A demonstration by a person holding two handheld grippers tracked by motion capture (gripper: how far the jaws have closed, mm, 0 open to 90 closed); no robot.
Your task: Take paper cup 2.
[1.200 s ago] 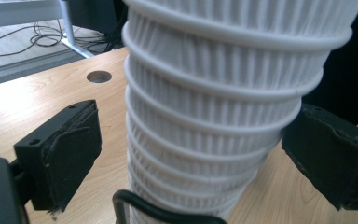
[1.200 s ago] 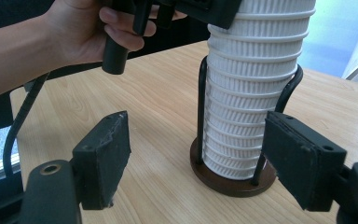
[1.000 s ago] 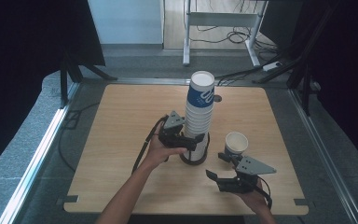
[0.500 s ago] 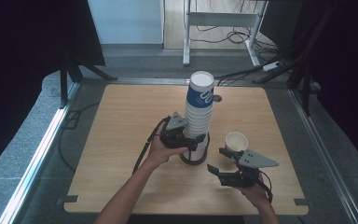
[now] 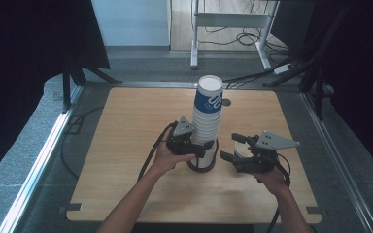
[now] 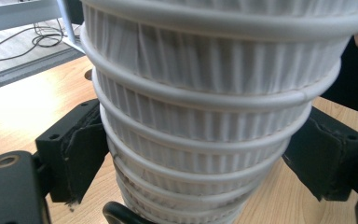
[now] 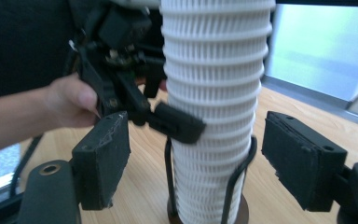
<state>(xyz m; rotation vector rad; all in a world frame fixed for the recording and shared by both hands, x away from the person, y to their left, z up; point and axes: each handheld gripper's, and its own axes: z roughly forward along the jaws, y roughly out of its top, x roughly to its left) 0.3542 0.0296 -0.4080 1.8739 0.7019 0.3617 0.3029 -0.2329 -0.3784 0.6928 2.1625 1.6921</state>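
A tall stack of white ribbed paper cups (image 5: 207, 116), the top one with a blue band, stands in a dark wire holder (image 5: 201, 165) at mid table. My left gripper (image 5: 200, 149) grips the stack low down. Its jaws have just been closing, and both pads (image 6: 81, 154) press the stack (image 6: 205, 116). A single white cup (image 5: 242, 149) sits to the right of the holder, partly covered by my right gripper (image 5: 232, 147). That gripper (image 7: 205, 163) stands open, facing the stack (image 7: 214, 84) from a short way off, nothing between its pads.
The wooden table (image 5: 126, 126) has bare surface to the left and at the far side. A metal rail (image 5: 43, 150) runs along the table's left edge. Cables and a desk frame (image 5: 233, 19) lie on the floor beyond the table.
My right gripper has risen and moved left toward the stack, now hanging over the single cup. The left hand has stayed at the stack.
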